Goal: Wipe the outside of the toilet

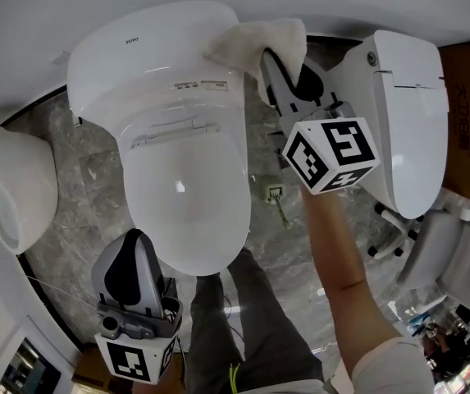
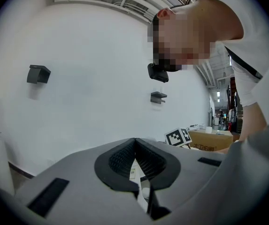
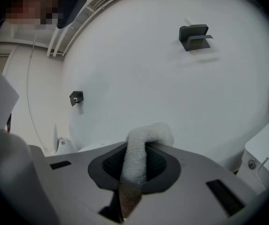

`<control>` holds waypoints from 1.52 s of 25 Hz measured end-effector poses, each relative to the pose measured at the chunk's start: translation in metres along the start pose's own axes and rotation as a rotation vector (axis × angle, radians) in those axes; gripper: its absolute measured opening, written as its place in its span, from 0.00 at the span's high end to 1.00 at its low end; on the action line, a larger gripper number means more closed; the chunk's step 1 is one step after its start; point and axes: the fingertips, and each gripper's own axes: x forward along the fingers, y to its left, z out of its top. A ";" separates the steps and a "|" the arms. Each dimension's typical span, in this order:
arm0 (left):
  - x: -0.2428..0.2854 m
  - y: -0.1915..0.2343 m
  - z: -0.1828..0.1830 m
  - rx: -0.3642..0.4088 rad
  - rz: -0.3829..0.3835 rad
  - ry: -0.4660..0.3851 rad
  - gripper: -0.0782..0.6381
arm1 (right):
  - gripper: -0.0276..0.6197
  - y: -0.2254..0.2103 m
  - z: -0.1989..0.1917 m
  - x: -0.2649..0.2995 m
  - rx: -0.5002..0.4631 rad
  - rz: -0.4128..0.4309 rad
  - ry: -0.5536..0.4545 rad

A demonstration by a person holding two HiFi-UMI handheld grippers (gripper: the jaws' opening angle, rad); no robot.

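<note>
Pinches a white terry cloth (image 1: 257, 39) in the right claw (image 1: 274, 60), jaws clamped on a fold that stands up between them and flops over their tips. Presses that cloth on the rear right corner of the white toilet (image 1: 165, 89), up at the back behind the shut lid. Reaches there with a bare right forearm (image 1: 341, 253) stretched past the bowl's right side. Holds the left claw (image 1: 136, 243) low, just beside the front left of the bowl, jaws pressed together tip to tip. Stands on a grey marbled floor (image 1: 87, 179), between a second white toilet (image 1: 399, 113) to the right and another white fixture (image 1: 9, 195) at the left edge.
</note>
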 end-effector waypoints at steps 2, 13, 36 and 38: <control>0.001 0.000 -0.009 0.002 0.000 0.008 0.87 | 0.85 -0.003 -0.006 0.004 -0.024 -0.008 0.005; 0.006 -0.003 -0.032 -0.018 0.000 0.036 0.87 | 0.85 -0.009 -0.039 0.019 -0.056 -0.004 0.068; -0.001 0.015 -0.067 -0.038 0.037 0.053 0.87 | 0.85 -0.020 -0.081 0.052 -0.119 0.003 0.130; -0.002 0.015 -0.069 -0.039 0.038 0.052 0.87 | 0.85 -0.022 -0.084 0.053 -0.125 0.002 0.135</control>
